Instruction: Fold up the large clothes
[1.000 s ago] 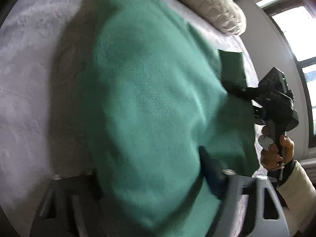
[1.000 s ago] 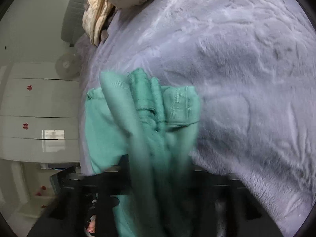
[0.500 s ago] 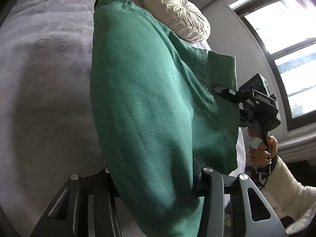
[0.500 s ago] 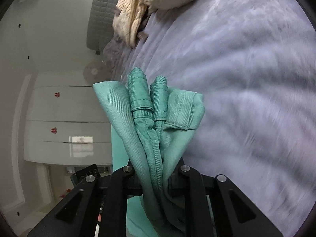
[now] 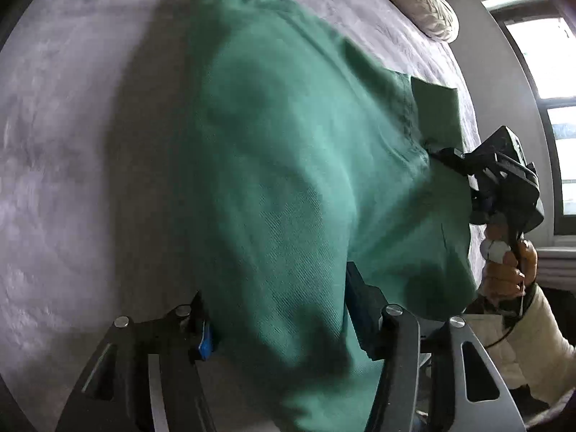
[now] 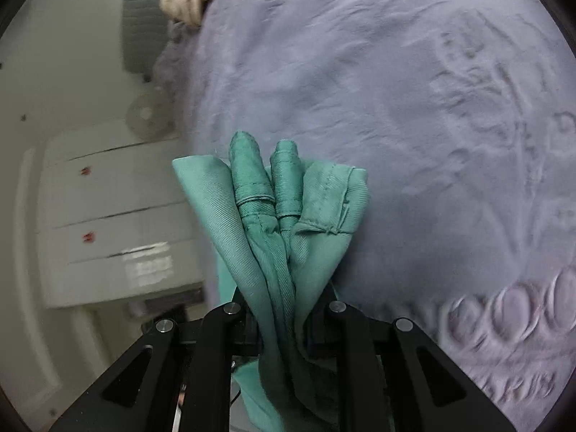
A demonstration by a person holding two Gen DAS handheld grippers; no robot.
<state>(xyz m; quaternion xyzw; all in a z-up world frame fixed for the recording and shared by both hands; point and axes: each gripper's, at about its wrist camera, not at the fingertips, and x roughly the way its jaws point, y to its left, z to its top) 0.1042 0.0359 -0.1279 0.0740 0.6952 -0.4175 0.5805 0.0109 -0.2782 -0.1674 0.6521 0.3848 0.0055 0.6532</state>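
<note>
Grey bed (image 5: 72, 144), green garment (image 5: 288, 180) held above it.
Left gripper (image 5: 284, 327) and right gripper (image 6: 284, 309) each have jaws clamped on bunched cloth; the garment hangs between them over the bed.

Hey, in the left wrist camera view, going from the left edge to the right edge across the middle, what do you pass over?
Grey-lilac bedspread → green garment draped over the bed → right tool clamped on the garment's edge → the person's hand on its handle → window at the far right.
</note>
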